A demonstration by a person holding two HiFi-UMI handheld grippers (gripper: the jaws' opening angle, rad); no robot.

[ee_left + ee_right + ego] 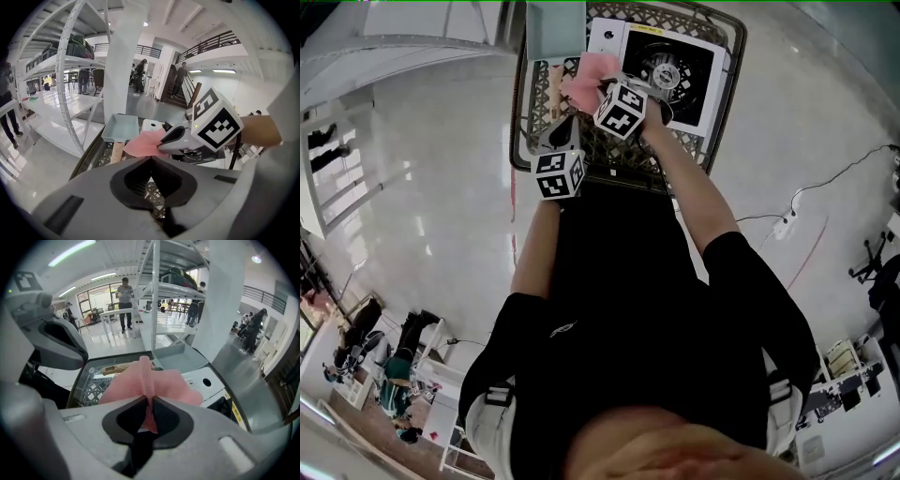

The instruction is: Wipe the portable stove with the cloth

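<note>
The white portable stove [670,67] sits on a mesh-topped table, its black burner showing. I hold a pink cloth [589,75] just left of the stove, above the mesh. My right gripper [602,89] is shut on the cloth, and in the right gripper view the cloth [150,380] bunches out of the closed jaws over the stove's white corner [208,380]. My left gripper [558,131] hangs nearer to me, shut with nothing in it. In the left gripper view its jaws [151,158] meet, with the right gripper [176,138] and the cloth [143,143] ahead.
A teal tray [555,28] lies at the table's far side, left of the stove. A wooden handle [117,151] rests on the mesh [619,155] beside the cloth. White shelving [70,70] stands to the left. Cables run across the floor [797,202] at the right.
</note>
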